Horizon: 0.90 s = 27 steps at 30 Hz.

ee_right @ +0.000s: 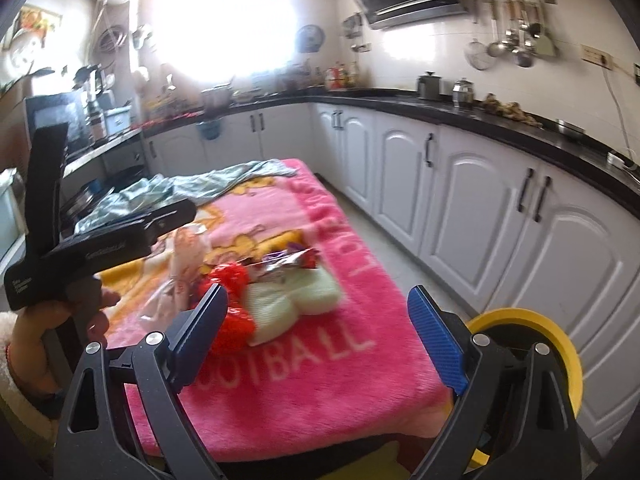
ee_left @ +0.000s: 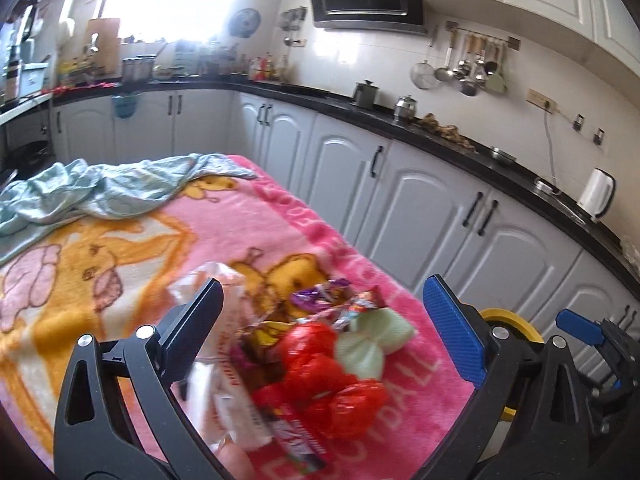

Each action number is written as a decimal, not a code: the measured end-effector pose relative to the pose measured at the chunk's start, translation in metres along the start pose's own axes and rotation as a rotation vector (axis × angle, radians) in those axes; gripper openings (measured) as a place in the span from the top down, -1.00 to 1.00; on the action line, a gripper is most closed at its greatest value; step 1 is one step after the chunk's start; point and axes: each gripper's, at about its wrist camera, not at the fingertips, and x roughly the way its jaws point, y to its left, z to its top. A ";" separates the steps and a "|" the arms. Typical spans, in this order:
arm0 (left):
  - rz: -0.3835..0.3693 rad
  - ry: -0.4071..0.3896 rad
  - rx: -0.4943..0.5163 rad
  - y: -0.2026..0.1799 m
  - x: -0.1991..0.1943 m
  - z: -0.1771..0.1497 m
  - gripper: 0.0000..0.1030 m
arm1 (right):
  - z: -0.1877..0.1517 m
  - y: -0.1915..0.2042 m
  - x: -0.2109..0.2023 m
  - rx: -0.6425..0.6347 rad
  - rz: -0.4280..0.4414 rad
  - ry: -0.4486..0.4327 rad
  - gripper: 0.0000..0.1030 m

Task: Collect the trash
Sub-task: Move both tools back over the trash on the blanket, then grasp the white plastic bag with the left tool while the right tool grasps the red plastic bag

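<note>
Jaws of right gripper (ee_right: 316, 328) wide, empty; wrappers (ee_right: 286, 264) blurred.

Each tool is a black plastic clamp frame with triangular cut-outs and silver rivets at the pivots. The left tool (ee_left: 324, 328) and right tool (ee_right: 318, 332) carry ribbed blue pads. A fluffy cream sleeve cuff (ee_right: 12, 344) covers the person's wrist.

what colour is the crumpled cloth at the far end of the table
Pale blue-green cloth, clearest in the left wrist view.
</note>
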 end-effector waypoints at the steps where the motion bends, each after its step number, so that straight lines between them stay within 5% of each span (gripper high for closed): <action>1: 0.012 -0.001 -0.007 0.006 0.000 0.000 -0.79 | 0.001 0.007 0.005 -0.012 0.014 0.008 -0.72; 12: 0.095 0.041 -0.114 0.065 0.016 -0.006 -0.79 | -0.007 0.049 0.050 -0.101 0.102 0.096 -0.72; 22: 0.062 0.166 -0.194 0.091 0.057 -0.017 -0.73 | -0.026 0.073 0.104 -0.154 0.173 0.229 -0.71; 27: 0.058 0.215 -0.203 0.093 0.076 -0.020 -0.50 | -0.031 0.077 0.120 -0.150 0.203 0.281 -0.39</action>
